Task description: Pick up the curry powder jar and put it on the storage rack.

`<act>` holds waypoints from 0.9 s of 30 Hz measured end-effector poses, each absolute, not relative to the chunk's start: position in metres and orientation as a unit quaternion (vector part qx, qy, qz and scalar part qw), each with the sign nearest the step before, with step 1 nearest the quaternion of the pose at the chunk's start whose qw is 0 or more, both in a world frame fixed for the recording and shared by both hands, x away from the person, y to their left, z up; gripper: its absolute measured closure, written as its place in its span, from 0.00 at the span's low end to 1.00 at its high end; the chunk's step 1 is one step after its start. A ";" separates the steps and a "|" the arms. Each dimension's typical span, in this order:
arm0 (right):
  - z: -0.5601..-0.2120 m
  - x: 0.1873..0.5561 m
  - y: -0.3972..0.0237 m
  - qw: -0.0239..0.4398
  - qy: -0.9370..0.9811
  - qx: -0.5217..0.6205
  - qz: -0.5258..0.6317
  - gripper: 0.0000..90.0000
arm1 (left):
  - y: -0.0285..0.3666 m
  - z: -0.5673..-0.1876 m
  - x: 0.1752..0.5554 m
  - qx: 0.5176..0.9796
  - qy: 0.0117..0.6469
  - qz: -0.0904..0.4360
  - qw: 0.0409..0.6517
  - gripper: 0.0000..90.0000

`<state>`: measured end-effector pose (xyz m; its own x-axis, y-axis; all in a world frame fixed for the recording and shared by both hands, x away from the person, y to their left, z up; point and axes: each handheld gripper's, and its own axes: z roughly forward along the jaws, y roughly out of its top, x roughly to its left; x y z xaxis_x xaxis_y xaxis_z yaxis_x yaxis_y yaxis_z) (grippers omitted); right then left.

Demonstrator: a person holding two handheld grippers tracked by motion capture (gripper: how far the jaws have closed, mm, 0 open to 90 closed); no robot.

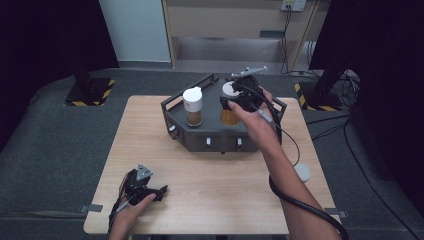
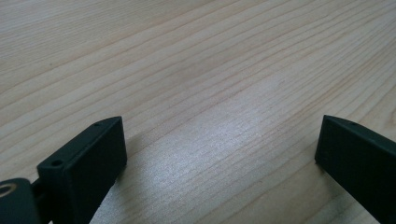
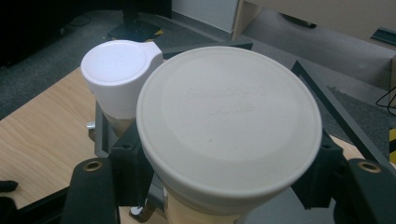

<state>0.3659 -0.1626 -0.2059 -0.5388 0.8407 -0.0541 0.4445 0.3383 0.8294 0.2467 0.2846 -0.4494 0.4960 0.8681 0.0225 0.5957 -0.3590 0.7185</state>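
Observation:
A dark grey rack stands at the back of the wooden table and holds two jars of amber-brown contents. The left jar has a white flip-top cap. My right gripper is shut on the right jar, just under its wide off-white lid, with a black finger pressed on each side. My left gripper rests on the table at the front left. Its jaws stand wide apart over bare wood, with nothing between them.
The rack's raised rim runs behind and beside the held jar. A small white round object lies near the table's right edge by the right gripper's cable. Stand bases with yellow-black stripes sit on the floor beyond the table.

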 end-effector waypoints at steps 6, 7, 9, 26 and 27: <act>-0.208 0.372 -0.159 0.246 0.779 0.414 0.400 0.38 | 0.285 -0.449 0.247 0.799 0.458 0.205 0.332 0.01; -0.208 0.373 -0.158 0.246 0.779 0.415 0.399 0.38 | 0.285 -0.449 0.247 0.799 0.458 0.205 0.332 0.01; -0.209 0.375 -0.157 0.246 0.779 0.417 0.399 0.38 | 0.285 -0.449 0.247 0.799 0.458 0.205 0.332 0.01; -0.225 0.396 -0.144 0.244 0.778 0.429 0.389 0.38 | 0.285 -0.449 0.247 0.799 0.458 0.205 0.332 0.01; -0.226 0.397 -0.143 0.243 0.776 0.432 0.390 0.38 | 0.284 -0.449 0.247 0.799 0.458 0.205 0.332 0.01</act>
